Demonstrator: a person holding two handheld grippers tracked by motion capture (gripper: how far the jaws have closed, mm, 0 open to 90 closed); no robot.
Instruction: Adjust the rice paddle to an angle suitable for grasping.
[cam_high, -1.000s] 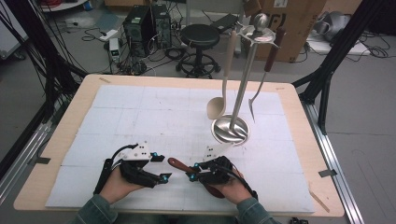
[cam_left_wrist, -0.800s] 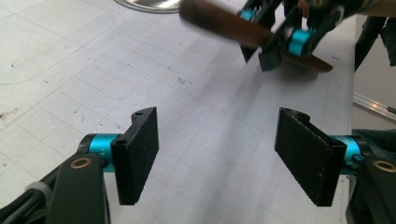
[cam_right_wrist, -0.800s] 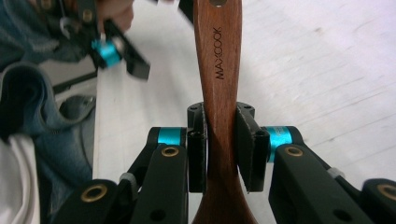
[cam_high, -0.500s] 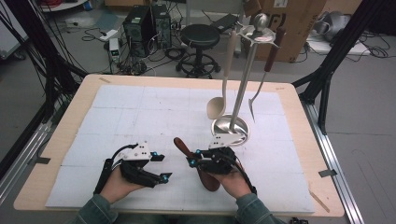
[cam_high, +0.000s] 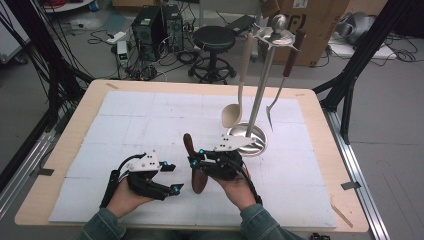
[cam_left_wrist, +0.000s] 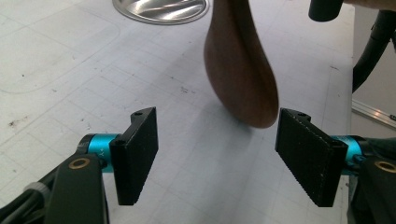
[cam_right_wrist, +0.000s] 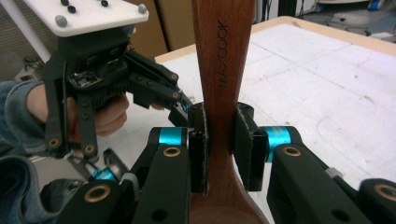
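Even bright light (soft shadows)

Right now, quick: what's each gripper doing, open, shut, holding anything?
Left gripper: open, nothing between its pads; it sits low over the table.
Right gripper: shut on the wooden spoon, clamped at the handle just above the bowl.

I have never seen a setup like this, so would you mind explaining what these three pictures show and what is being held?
A person sits at a table covered with white sheets and holds a two-jaw tool in each hand. The high view looks down from above the person. The other two pictures come from small cameras riding on each tool, looking along its black jaws. The right gripper is clamped on the handle of a dark wooden spoon, held off the surface. The left gripper is open and holds nothing. Further back stands a metal utensil stand, with a pale ladle and a fork-like tool hanging from it.
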